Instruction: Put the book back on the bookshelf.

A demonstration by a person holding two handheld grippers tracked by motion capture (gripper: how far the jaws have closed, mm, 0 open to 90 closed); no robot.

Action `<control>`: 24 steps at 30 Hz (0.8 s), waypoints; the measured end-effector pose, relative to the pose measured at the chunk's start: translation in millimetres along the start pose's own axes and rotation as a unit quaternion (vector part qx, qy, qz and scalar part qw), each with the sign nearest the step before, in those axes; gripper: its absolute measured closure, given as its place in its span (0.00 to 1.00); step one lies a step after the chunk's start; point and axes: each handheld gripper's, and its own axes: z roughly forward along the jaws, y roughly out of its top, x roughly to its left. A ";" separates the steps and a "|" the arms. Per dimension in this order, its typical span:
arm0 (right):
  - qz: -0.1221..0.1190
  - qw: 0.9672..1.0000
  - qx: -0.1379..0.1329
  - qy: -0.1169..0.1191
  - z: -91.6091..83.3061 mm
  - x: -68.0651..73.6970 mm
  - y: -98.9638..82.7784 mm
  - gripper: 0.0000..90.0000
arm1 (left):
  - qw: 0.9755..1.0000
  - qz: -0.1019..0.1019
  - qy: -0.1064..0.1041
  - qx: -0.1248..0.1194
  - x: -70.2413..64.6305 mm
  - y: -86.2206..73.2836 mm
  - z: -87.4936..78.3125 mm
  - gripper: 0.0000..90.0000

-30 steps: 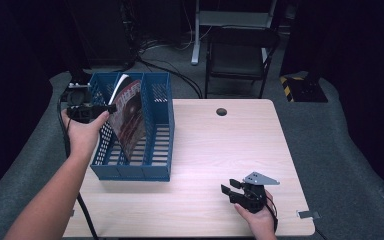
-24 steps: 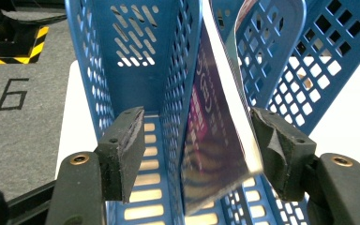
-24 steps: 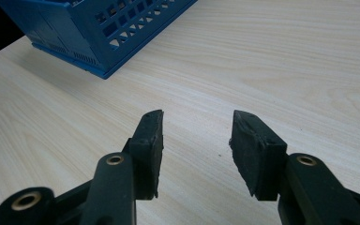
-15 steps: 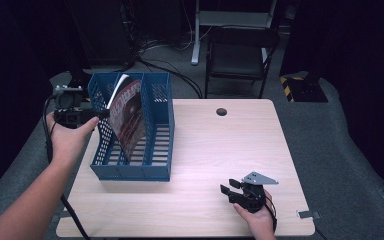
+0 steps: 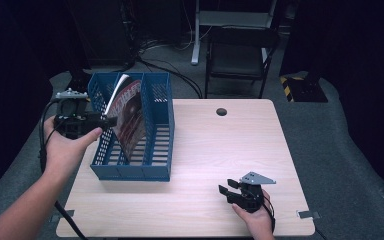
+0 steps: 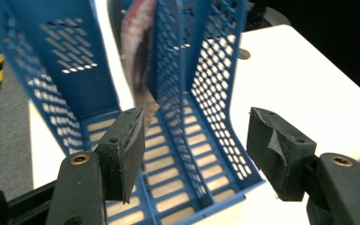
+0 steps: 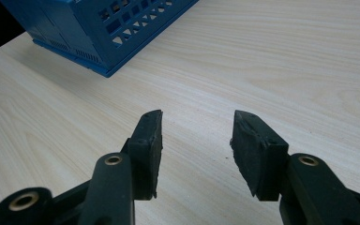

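Leaning in the middle compartment of the blue file rack [image 5: 157, 130], the magazine [image 5: 130, 112] stands tilted against a divider at the worktop's [image 5: 220, 145] left side. The left tongs [image 5: 111, 120] hover just beside the rack's left wall, jaws apart and holding nothing (the magazine shows blurred beyond them). The right tongs [image 5: 226, 190] rest on the worktop near its front edge, open and empty.

L gripper [image 5: 111, 120] pulled back off magazine [image 5: 130, 117], now outside blue rack [image 5: 157, 150], jaws empty.
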 end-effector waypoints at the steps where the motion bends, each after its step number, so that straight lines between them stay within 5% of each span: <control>1: -0.001 1.000 0.001 -0.001 0.1 0.2 -0.1 0.59 | 1.000 0.003 -0.005 0.003 -3.0 -1.2 -0.4 0.42; 9: -0.002 1.000 0.002 0.003 0.5 1.0 0.2 0.58 | 0.998 0.027 -0.049 0.004 -29.5 -12.6 2.4 0.42; 24: -0.006 1.000 0.004 0.001 1.2 1.0 -0.3 0.58 | 0.993 0.083 -0.084 0.017 -62.8 -56.4 30.5 0.42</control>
